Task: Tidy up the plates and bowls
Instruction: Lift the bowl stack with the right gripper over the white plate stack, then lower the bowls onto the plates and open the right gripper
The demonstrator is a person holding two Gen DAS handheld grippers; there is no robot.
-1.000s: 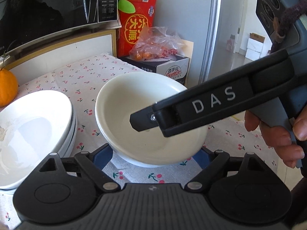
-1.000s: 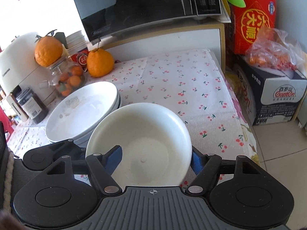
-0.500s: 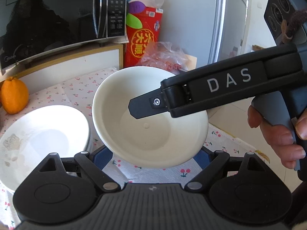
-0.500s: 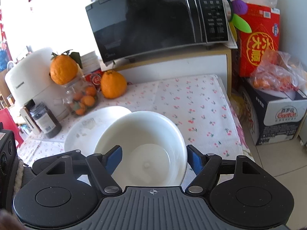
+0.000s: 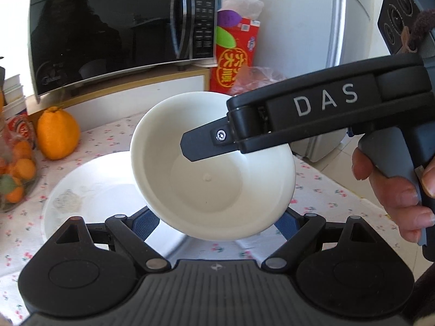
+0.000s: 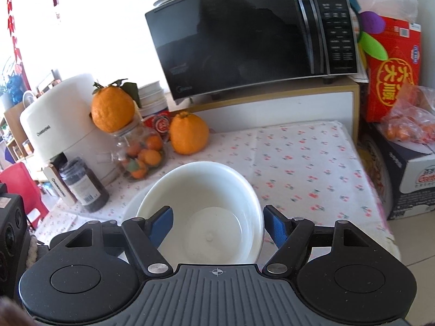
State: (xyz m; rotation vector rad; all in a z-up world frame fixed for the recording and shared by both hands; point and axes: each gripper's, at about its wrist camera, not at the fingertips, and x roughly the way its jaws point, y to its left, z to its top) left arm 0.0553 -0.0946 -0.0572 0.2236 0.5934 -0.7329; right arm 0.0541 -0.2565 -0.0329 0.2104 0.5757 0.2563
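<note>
Left wrist view: a white bowl (image 5: 212, 168) is seen held off the table (image 5: 320, 187), tilted so that its mouth faces up and toward this camera, partly above the stack of white plates (image 5: 89, 198) lying toward the table's left edge. The right gripper (image 5: 187, 146) reaches in from the right; one black finger lies inside the bowl against its wall, and the body is lettered "DAS". The left gripper (image 5: 214, 220) sits with its blue pads spread on either side of the bowl's underside — contact with the bowl cannot be told.

Right wrist view: the right gripper (image 6: 217, 222) is seen with one blue pad inside the bowl (image 6: 201, 212) and the other outside its right wall — the rim wall is clamped between them.

Surroundings noted at the table's far edge: a large orange (image 6: 189, 133), a glass jar of small oranges (image 6: 141, 152) with a second orange (image 6: 112, 107) on top, a dark-lidded jar (image 6: 84, 184), a white appliance (image 6: 54, 125) marked "CHANGHONG". A black microwave (image 6: 250, 35) stands on a shelf behind. A red carton (image 6: 391, 73) with yellow Chinese characters stands beyond the right edge, above a box (image 6: 416, 174) partly reading "Ganten". A cherry-print cloth covers the table.
</note>
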